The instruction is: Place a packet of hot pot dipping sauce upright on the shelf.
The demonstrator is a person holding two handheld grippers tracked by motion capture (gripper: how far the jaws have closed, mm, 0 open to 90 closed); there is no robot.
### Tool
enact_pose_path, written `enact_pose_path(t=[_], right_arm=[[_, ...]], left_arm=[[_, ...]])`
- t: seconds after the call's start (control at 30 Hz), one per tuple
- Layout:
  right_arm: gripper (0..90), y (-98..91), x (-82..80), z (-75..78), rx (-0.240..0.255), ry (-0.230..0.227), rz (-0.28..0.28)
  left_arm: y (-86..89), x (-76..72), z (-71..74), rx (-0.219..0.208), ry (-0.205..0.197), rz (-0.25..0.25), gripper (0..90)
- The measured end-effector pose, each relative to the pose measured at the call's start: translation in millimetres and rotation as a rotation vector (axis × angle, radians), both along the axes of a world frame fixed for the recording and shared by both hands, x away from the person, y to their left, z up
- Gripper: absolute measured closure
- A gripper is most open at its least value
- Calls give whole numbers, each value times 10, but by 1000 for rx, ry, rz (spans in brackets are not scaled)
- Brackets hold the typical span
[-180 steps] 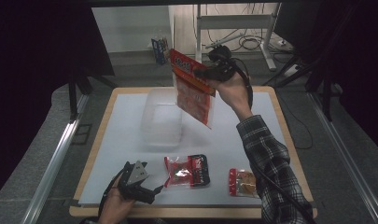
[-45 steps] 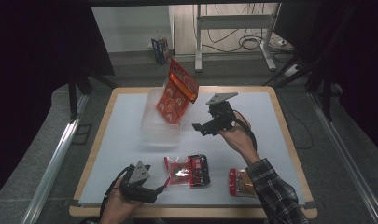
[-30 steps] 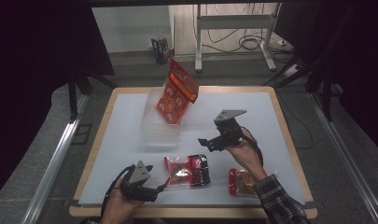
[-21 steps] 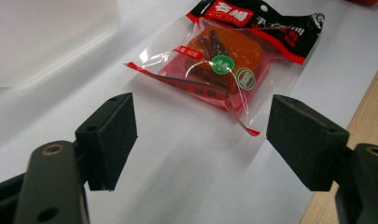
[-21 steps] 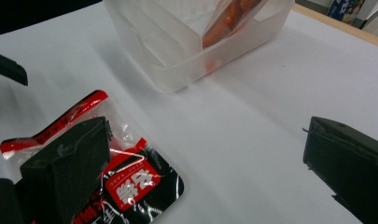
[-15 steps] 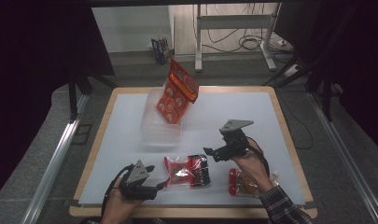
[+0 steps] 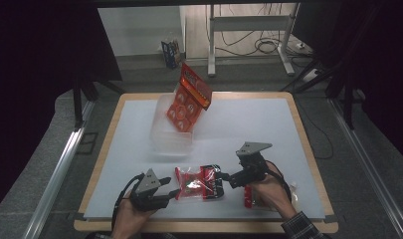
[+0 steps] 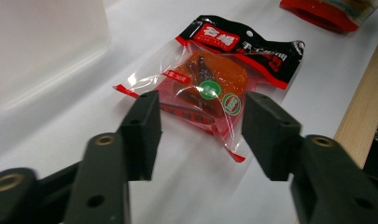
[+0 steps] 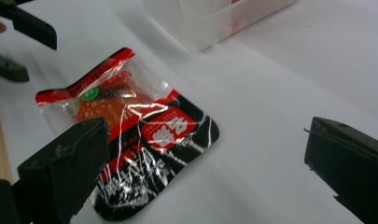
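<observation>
Ahead of the left claw (image 8: 198,135), whose matt black plastic is showing no shine, the snack packet (image 8: 214,79) is glinting in glossy, crinkled clear film. Beneath it the desk (image 8: 56,135) is looking smooth, white and matt, edged in pale wood, with a translucent plastic bin (image 7: 171,132) beyond.

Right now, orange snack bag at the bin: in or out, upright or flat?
Partly in, tilted. The orange snack bag stands with its lower end in the clear bin and its top leaning past the far rim, not flat.

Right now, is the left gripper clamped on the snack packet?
No. In the left gripper view the left gripper jaws flank the snack packet edge without touching.
</observation>
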State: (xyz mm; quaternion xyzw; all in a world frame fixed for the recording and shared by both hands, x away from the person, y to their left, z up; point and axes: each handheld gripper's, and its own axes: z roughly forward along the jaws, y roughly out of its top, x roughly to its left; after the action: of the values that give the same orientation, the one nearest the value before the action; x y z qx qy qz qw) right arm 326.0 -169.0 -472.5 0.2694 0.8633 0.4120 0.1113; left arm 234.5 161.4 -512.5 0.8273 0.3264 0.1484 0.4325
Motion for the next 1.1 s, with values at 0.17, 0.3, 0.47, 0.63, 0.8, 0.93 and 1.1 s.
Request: enact_pose_path(t=[0.17,0.3,0.47,0.63,0.8,0.93,1.1], right_arm=[[0,-57,-113,-24,2,-10,3],[0,-106,-176,-50,2,3,1],[0,-143,-208,-96,-1,9,-2],[0,-114,-212,-159,-34,8,10],[0,-96,-196,-202,-59,0,17],[0,-89,-187,-216,-60,3,23],[0,-60,-194,-235,-79,7,38]], left_arm=[[-8,47,3,-7,0,-12,701],[-72,110,-3,3,-5,-29,887],[-179,211,-47,16,14,-52,898],[-244,256,-109,49,28,-47,898],[-206,306,-170,34,62,-32,898],[-224,315,-211,63,85,-29,898],[-226,320,-241,81,100,-38,899]])
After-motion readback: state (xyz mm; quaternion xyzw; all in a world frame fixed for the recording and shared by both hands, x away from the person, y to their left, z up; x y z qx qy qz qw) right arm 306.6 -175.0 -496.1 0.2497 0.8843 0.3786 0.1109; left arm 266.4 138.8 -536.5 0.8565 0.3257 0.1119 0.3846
